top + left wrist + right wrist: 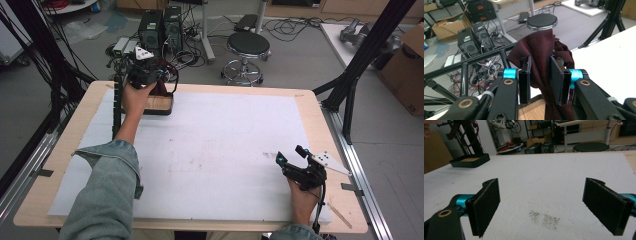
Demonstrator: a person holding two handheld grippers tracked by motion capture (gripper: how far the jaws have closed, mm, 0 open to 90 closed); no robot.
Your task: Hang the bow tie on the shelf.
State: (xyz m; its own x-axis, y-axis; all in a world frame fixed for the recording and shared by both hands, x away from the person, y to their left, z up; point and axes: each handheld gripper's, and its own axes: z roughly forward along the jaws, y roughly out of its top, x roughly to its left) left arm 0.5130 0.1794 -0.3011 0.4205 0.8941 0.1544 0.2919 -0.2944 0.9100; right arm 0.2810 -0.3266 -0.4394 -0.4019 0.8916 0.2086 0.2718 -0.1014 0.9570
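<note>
A dark red cloth (539,42) hangs bunched over a black stand at the table's far left corner (162,86). The stand rises from a black-rimmed tray with a wooden floor (159,104), also seen far off as the tray (470,160). My left gripper (540,62) has the cloth between its jaws: the fabric lies against the right pad (557,77), and a narrow gap shows beside the left pad low down. From above, the left gripper (145,75) sits at the stand's top. My right gripper (541,185) hovers wide open over the white mat with nothing in it, at the near right (290,154).
A white mat (215,140) covers most of the wooden table. A grey smudge (545,218) marks it under the right gripper. Beyond the far edge stand a round stool (248,47) and computer towers (160,27) among cables. Black frame legs (360,60) rise at the right.
</note>
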